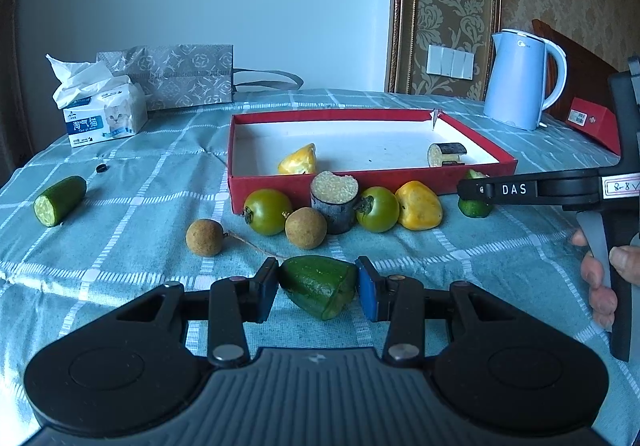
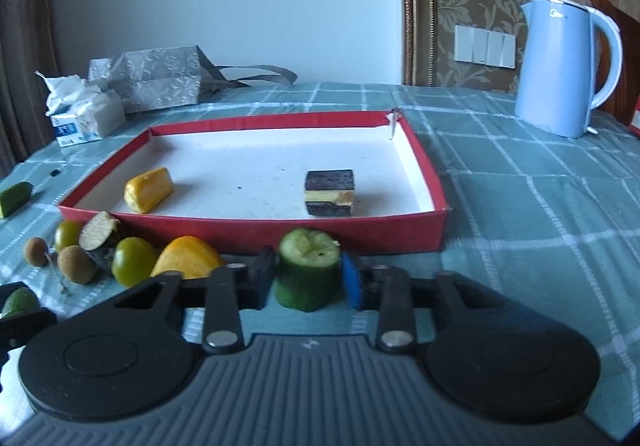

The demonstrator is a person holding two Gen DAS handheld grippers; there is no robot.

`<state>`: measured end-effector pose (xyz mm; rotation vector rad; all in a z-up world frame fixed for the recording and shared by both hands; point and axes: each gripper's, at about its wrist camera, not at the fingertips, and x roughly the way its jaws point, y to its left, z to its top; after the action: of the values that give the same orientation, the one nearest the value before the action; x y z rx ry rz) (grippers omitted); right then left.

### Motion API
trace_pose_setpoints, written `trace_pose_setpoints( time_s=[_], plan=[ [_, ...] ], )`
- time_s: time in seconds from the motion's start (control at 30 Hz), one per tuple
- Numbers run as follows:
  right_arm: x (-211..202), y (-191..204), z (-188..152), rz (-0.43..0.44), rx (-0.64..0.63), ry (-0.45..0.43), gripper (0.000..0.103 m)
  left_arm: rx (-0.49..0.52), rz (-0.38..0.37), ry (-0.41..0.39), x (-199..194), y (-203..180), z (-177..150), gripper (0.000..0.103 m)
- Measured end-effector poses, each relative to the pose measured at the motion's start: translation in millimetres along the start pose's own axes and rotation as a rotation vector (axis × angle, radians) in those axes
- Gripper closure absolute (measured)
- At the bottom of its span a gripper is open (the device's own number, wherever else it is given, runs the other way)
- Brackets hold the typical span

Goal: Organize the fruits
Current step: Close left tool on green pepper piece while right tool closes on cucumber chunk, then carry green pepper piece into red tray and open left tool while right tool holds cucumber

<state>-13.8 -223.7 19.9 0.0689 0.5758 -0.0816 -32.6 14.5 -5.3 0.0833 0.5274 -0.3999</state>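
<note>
The green pepper piece [image 1: 318,286] sits pinched between the left gripper [image 1: 317,288] pads, near the red box [image 1: 372,176]. The right gripper [image 2: 308,278] clamps a cucumber stub [image 2: 308,272] (cut face up) just before the box wall. Lift each clear of that wall before releasing inside, away from the yellow piece [image 2: 148,189].

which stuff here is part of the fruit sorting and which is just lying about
Job: red box, green pepper piece in left tongs, cucumber chunk in right tongs, green tomatoes, longans.

Lying about: kettle, tissue pack, gift bag.
</note>
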Motion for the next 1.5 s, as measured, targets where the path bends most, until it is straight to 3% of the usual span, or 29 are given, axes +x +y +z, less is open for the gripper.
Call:
trace_pose_setpoints(
  time_s=[0.63,0.9,1.23,1.5],
  plan=[
    [-31,-2,-3,-0.032,-0.009,-0.171,0.072,-0.013,0.007,-0.011,-11,-3,14,0.063],
    [-34,-2,-3,-0.035,-0.008,-0.193,0.072,0.000,-0.007,-0.060,-10,-5,45,0.063],
    [-38,-3,-3,-0.036,-0.004,-0.213,0.072,0.031,0.061,-0.081,50,-13,104,0.063],
    [-39,1,-5,-0.014,-0.025,-0.215,0.072,0.013,0.133,0.006,122,-9,127,0.063]
  ],
)
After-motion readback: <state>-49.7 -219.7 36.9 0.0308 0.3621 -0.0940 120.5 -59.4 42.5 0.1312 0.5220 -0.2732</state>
